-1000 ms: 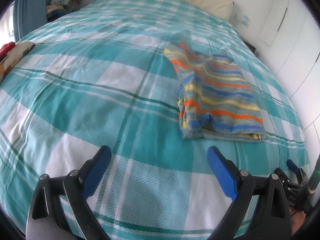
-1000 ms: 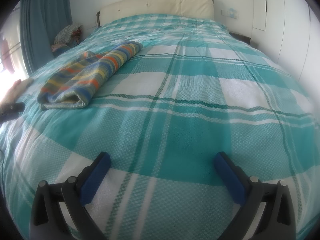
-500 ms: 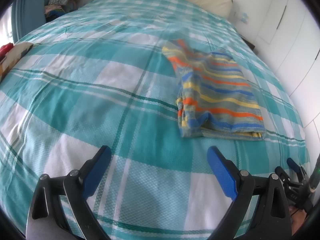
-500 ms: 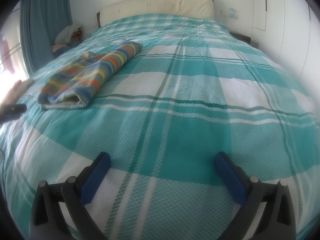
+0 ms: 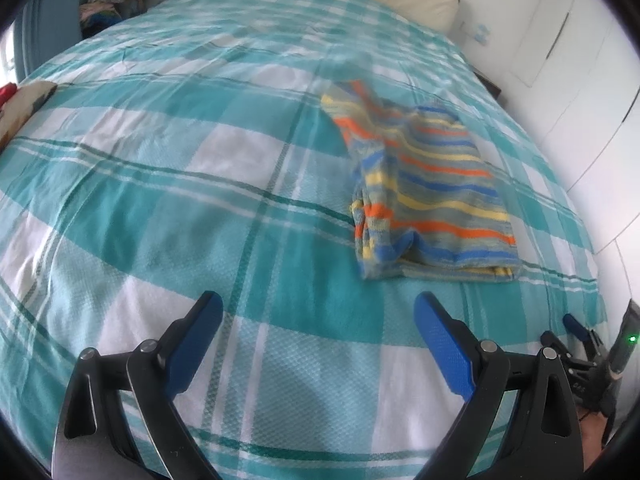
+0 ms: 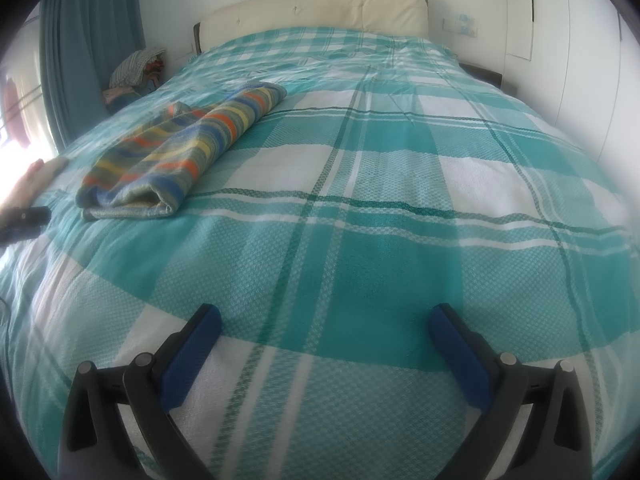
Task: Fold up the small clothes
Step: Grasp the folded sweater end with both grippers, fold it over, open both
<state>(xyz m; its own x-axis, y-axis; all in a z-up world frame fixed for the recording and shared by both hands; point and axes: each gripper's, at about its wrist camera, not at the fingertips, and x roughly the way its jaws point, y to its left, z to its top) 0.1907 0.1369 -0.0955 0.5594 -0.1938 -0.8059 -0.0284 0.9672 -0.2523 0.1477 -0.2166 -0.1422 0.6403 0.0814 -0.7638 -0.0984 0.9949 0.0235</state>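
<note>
**Striped garment, already partly folded**

The striped garment (image 5: 424,196) looks like soft, light knit, floppy, so my guess is it sags unless pinched at the near hem corners. It lies on the bed (image 5: 200,200), grey with orange, blue and yellow stripes, doubled over. Left claw (image 5: 318,344) and right claw (image 6: 324,356) both gape wide, holding nothing, well short of it.
</note>
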